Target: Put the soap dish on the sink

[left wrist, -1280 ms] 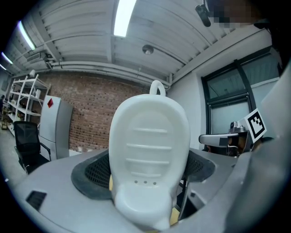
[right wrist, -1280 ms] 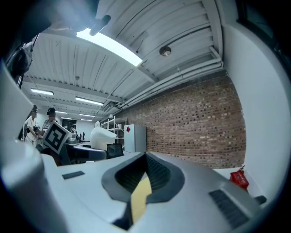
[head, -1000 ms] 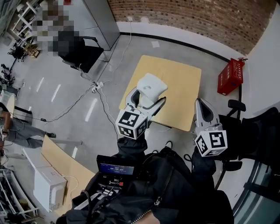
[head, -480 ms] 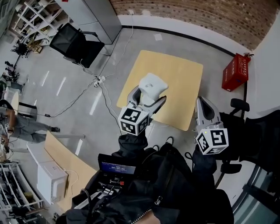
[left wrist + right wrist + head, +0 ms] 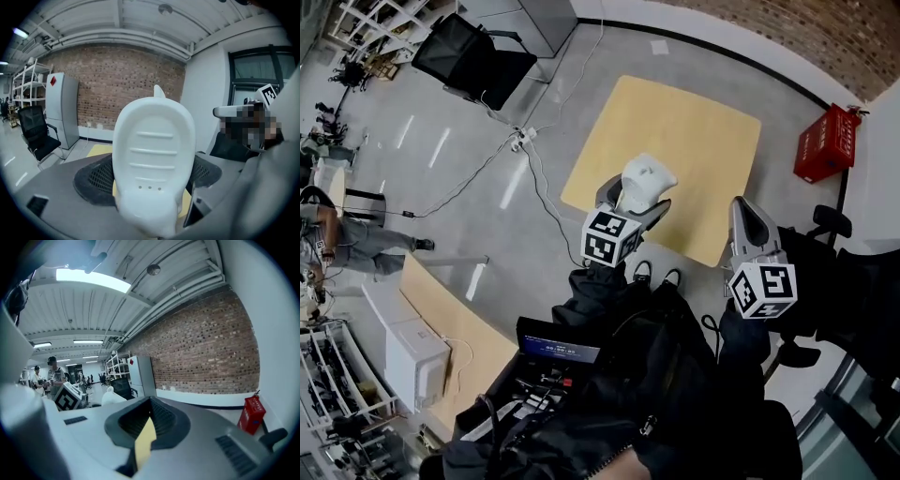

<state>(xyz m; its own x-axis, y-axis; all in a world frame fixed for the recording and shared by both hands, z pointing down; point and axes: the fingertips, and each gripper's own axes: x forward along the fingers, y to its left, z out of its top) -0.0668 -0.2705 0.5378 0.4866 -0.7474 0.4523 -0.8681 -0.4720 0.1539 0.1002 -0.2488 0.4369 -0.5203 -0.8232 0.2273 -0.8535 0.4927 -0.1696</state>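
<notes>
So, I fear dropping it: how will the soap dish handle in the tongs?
The soap dish looks like rigid moulded plastic, so probably stiff and light. Its smooth, glossy surface may slip in the left tongs.

Your head view swings: table (image 5: 698,127) slides up and right | more bare top shows between soap dish (image 5: 649,175) and the table's far edge | your left gripper (image 5: 636,199) rises rightward, nearer your right gripper (image 5: 742,208)
</notes>
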